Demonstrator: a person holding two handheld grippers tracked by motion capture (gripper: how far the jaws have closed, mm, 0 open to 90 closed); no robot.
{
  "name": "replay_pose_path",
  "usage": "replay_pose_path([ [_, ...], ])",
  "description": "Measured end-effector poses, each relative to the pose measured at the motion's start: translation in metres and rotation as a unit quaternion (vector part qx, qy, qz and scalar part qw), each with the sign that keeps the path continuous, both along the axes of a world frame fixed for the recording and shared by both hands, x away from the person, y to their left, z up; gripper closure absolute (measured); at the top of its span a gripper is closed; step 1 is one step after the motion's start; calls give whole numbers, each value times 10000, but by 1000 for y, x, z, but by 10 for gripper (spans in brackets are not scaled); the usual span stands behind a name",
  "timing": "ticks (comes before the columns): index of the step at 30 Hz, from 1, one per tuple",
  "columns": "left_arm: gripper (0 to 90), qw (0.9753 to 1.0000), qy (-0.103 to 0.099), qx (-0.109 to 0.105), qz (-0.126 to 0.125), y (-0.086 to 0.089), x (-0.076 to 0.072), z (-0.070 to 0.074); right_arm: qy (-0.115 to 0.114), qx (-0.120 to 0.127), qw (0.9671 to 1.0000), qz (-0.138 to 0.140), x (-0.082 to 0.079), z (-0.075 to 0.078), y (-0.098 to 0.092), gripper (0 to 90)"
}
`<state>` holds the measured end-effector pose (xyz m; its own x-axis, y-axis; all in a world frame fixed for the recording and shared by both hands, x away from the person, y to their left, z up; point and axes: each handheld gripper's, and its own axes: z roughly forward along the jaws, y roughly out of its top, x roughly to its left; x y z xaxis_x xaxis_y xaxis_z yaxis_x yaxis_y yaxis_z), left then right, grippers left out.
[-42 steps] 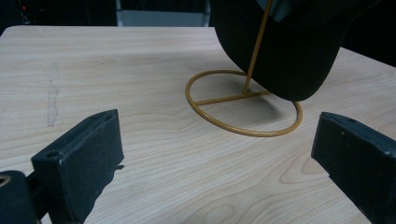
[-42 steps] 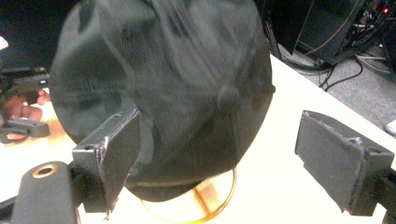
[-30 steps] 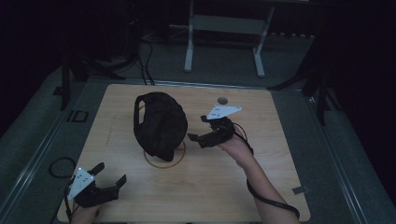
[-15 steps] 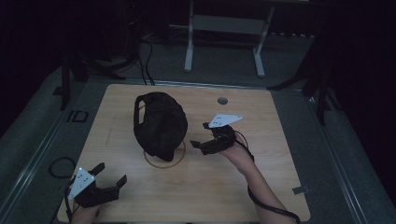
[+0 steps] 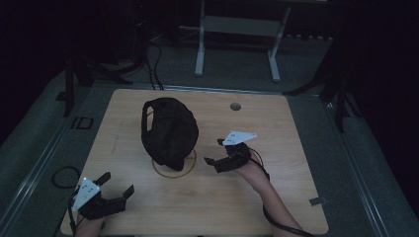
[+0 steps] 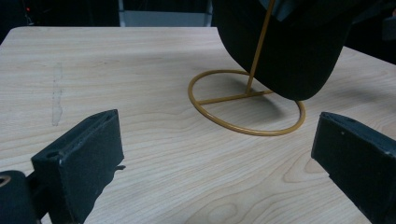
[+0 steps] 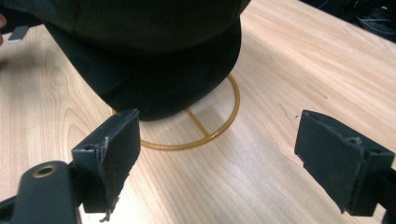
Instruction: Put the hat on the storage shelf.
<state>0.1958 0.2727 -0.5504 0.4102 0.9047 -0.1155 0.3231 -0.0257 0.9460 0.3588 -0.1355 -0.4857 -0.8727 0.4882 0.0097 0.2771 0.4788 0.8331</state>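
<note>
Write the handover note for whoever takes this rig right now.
Right tongs: open, empty, beside the black cap, not touching it.
Left tongs: open, empty, at the near-left corner of the wooden table.
The cap hangs on the gold wire stand, ring base flat on the table.
Done: nothing gripped.
Left: probably close the right tongs on the cap's brim.

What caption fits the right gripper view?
Open right gripper faces a black cap on its round gold wire stand.

Cap (image 6: 285, 42) top cut off; stand (image 6: 259, 44) rod hidden above
</note>
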Motion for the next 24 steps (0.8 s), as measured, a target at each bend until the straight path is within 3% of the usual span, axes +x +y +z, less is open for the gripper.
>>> replay_pose_path([
  [7,26,10000,0,-6,-2,0,0,0,28,4,10000,-4,-4,-14,-3,141],
  [14,26,10000,3,-7,-5,0,0,0,3,-154,9995,286,-10,-27,-1,141],
  [24,26,10000,-5,-39,7,0,0,0,74,-237,9994,244,-14,-40,-7,144],
])
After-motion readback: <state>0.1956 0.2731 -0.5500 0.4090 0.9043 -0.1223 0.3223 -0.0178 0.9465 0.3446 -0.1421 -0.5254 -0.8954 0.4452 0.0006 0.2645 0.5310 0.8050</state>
